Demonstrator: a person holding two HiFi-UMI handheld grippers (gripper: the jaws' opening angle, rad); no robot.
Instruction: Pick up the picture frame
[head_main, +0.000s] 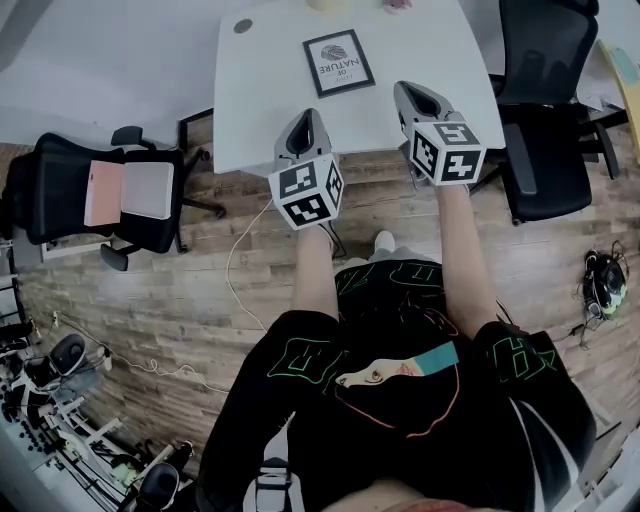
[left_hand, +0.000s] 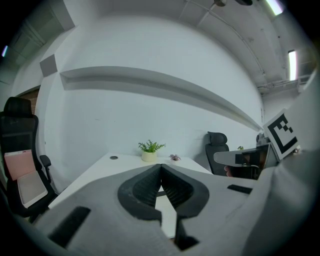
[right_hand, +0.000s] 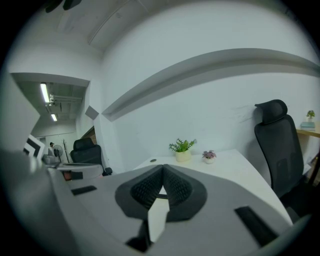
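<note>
The grey left gripper (head_main: 311, 114) and grey right gripper (head_main: 402, 87) are held fully closed, empty, near the black-edged rectangular picture frame (head_main: 339, 62).

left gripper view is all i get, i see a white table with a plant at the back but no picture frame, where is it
Observer: The picture frame lies flat on the white table, ahead of both grippers.
Operator: how close is my left gripper
Observer: The left gripper shows over the table's near edge, short of the frame and left of it.
Operator: right one holding anything
Observer: No, the right gripper has its fingers together with nothing between them.
</note>
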